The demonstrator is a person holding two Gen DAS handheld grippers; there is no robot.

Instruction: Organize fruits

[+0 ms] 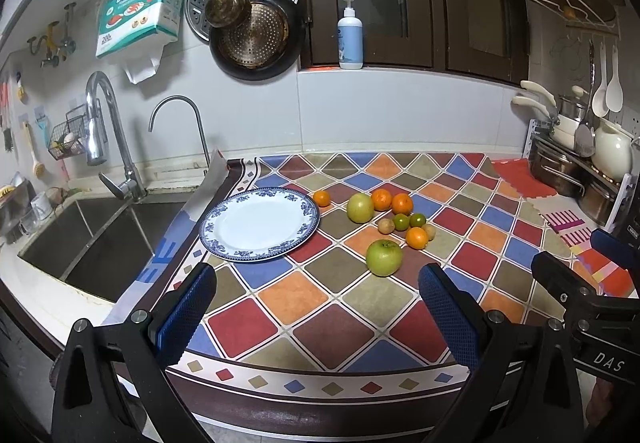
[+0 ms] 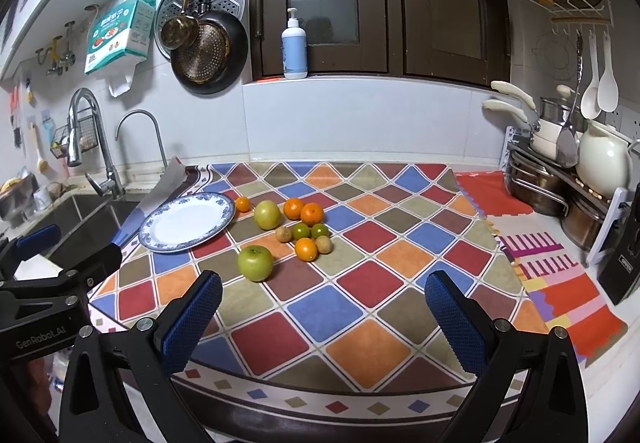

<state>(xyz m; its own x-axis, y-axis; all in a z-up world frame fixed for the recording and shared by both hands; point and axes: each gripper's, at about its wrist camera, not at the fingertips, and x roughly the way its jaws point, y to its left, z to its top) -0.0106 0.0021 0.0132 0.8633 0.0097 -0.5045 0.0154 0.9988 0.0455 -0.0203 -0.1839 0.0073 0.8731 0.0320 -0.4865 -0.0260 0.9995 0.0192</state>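
Note:
An empty blue-rimmed white plate (image 1: pixel 260 225) (image 2: pixel 188 221) lies on the checkered mat. To its right lies a loose group of fruit: a green apple (image 1: pixel 384 257) (image 2: pixel 255 263) nearest me, a yellow-green apple (image 1: pixel 360 207) (image 2: pixel 267 215), several oranges (image 1: pixel 402 203) (image 2: pixel 312 213), two green citrus (image 1: pixel 401 221) (image 2: pixel 301 231) and two small brown fruits (image 1: pixel 385 225) (image 2: pixel 283 234). My left gripper (image 1: pixel 318 275) is open and empty, hovering over the mat's front edge. My right gripper (image 2: pixel 324 285) is open and empty, right of the left one, which shows at the left edge (image 2: pixel 60 267).
A steel sink (image 1: pixel 92 239) with two faucets (image 1: pixel 116 139) lies left of the plate. A dish rack with pots and a white kettle (image 2: pixel 604 163) stands at the right. A soap bottle (image 1: pixel 350 37) stands on the sill; pans (image 1: pixel 256 31) hang on the wall.

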